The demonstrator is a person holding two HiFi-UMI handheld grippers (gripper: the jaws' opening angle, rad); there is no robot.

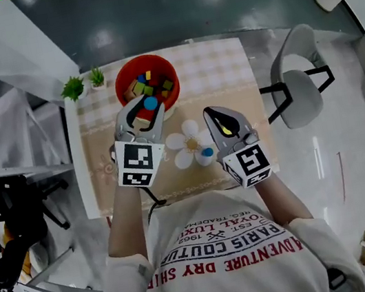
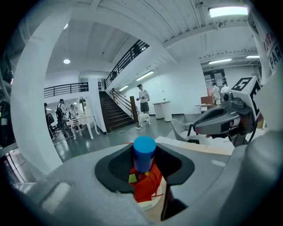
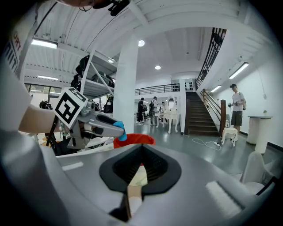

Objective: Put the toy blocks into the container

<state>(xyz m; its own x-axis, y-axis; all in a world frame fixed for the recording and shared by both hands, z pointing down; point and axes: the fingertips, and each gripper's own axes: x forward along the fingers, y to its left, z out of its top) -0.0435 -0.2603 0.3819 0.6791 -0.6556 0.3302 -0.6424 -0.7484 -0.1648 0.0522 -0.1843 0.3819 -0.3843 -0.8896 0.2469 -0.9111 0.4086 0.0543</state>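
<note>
Left gripper (image 1: 148, 109): jaws part-way apart, clamped on a smooth blue cylinder block (image 2: 144, 152), over the near edge of the round red container (image 1: 122, 84) of mixed blocks. Right gripper (image 1: 221, 125): jaws drawn together, nothing seen between. Beneath: white flower-shaped mat (image 1: 185, 151) carrying one blue block (image 1: 206, 151); check-cloth table (image 1: 222, 72); two potted plants (image 1: 75, 88); grey chair (image 1: 298, 90); glossy floor (image 1: 178, 2).

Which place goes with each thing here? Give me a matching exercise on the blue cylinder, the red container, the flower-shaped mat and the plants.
1 blue cylinder
2 red container
3 flower-shaped mat
4 plants

A far left corner of the table
B gripped by the left gripper
C table's far edge, blocks inside
D middle of the tabletop, small blue block on it

Pairs: 1-B, 2-C, 3-D, 4-A
</note>
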